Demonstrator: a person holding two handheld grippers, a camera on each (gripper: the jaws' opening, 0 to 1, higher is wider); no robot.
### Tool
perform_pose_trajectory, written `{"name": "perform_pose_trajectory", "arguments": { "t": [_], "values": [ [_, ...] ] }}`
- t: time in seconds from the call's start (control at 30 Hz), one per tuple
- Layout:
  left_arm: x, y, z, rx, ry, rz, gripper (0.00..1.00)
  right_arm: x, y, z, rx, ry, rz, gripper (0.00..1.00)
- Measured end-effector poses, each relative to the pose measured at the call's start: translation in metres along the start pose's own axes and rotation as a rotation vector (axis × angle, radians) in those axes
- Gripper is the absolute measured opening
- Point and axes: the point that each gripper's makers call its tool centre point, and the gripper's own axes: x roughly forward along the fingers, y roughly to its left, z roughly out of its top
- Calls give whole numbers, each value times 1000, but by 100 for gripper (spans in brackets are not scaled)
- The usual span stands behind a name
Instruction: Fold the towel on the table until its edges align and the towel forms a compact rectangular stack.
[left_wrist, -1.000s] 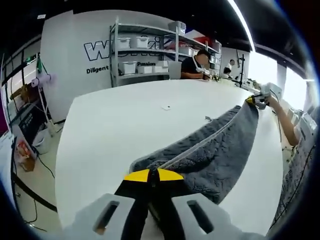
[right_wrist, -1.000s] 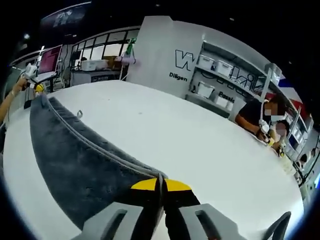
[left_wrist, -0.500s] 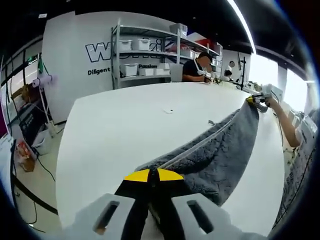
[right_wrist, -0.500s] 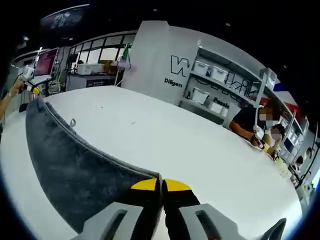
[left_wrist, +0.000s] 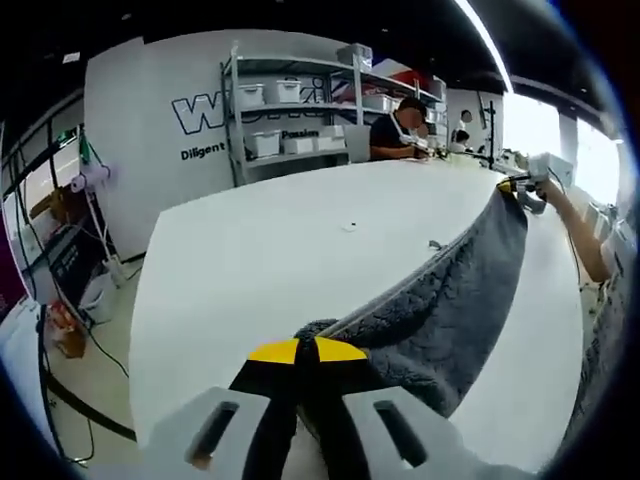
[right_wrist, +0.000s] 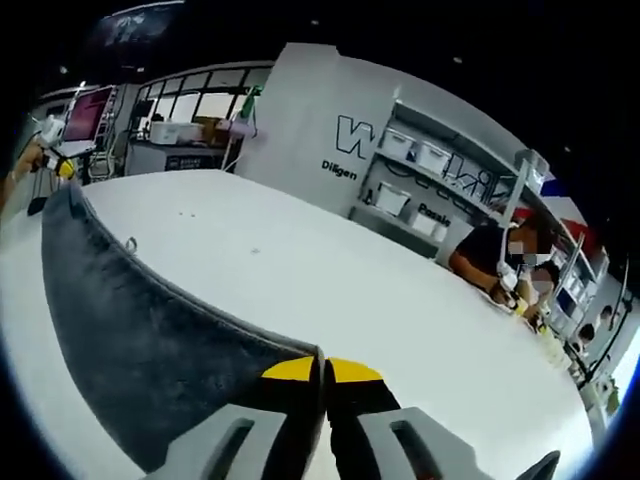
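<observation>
Both claws, the left claw (left_wrist: 307, 352) and right claw (right_wrist: 322, 371), stay pinched shut on opposite corners of the grey towel (left_wrist: 455, 305), which has lifted higher and tauter over the white table (left_wrist: 280, 240), ready to fold over.

The towel (left_wrist: 455, 300) is dark grey with a paler grey edge band; the table (left_wrist: 270, 240) is white; both grippers' jaw tips are yellow on black.

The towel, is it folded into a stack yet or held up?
Held up: the grey towel stretches between both shut hand-held grippers.
</observation>
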Motion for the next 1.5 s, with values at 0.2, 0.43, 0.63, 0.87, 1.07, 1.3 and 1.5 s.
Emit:
{"name": "perform_pose_trajectory", "arguments": {
  "t": [0.2,0.43,0.63,0.87,1.07,1.3,1.5],
  "values": [
    [14,1,-13,-10,34,-1,5,8,8,-17,-13,49,10,4],
    [30,0,-29,8,93,17,6,23,19,-41,-73,138,23,5],
    [37,-2,-38,11,114,34,8,28,23,-58,-93,186,36,10],
    [36,0,-39,-40,72,68,17,25,25,-74,-95,232,42,25],
    [27,-2,-35,-118,8,54,27,13,25,-75,-80,238,29,32],
    [5,-12,-39,-223,-56,14,38,-9,22,-80,-40,237,1,46],
    [-15,-25,-52,-259,-72,-4,39,-31,27,-75,38,153,9,61]
  ]
}}
